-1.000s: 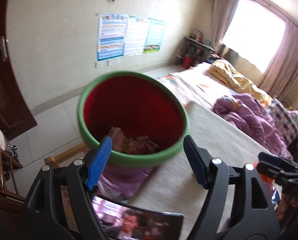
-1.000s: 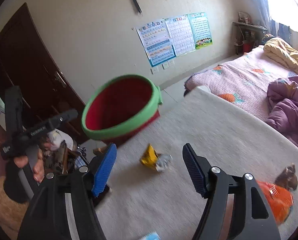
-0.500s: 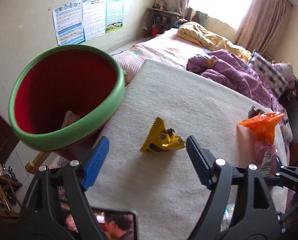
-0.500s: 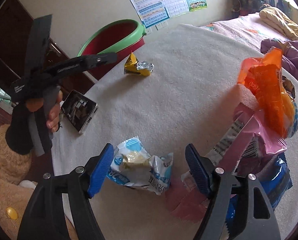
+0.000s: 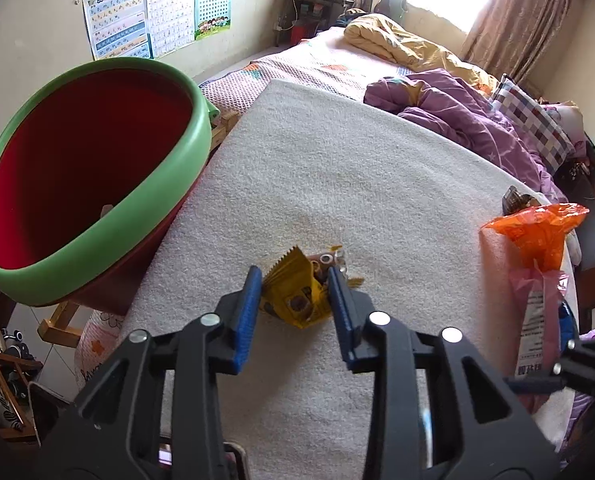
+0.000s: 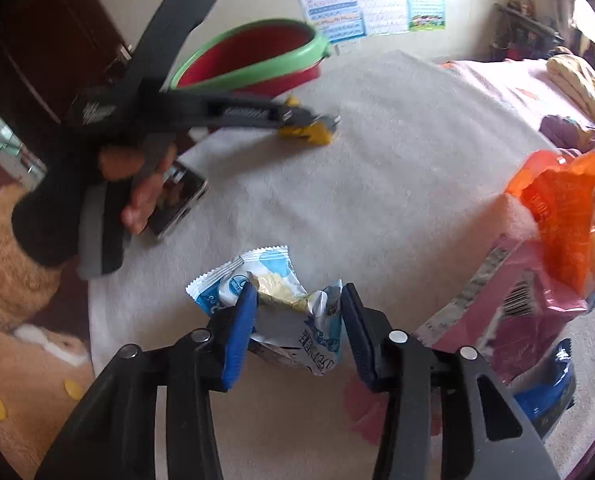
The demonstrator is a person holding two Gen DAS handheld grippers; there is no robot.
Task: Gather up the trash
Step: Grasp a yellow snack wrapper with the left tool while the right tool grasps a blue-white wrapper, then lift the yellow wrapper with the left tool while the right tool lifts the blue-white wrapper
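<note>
Pinching a crumpled yellow wrapper [image 5: 293,296] between its blue ribbed pads, your left hand-held gripper [image 5: 295,280] has just been closing on it, low over the nubbly white cover of the tabletop [image 5: 337,184]. Left of it leans the round red bin [image 5: 77,168] with its smooth green rim. Your right hand-held gripper [image 6: 297,300] has just been closing too; a creased blue-and-white foil wrapper [image 6: 273,292] sits between its pads, both touching it. Farther right a glossy orange bag [image 6: 557,216] stands over a pink packet [image 6: 533,292] and a blue one [image 6: 553,384].
</note>
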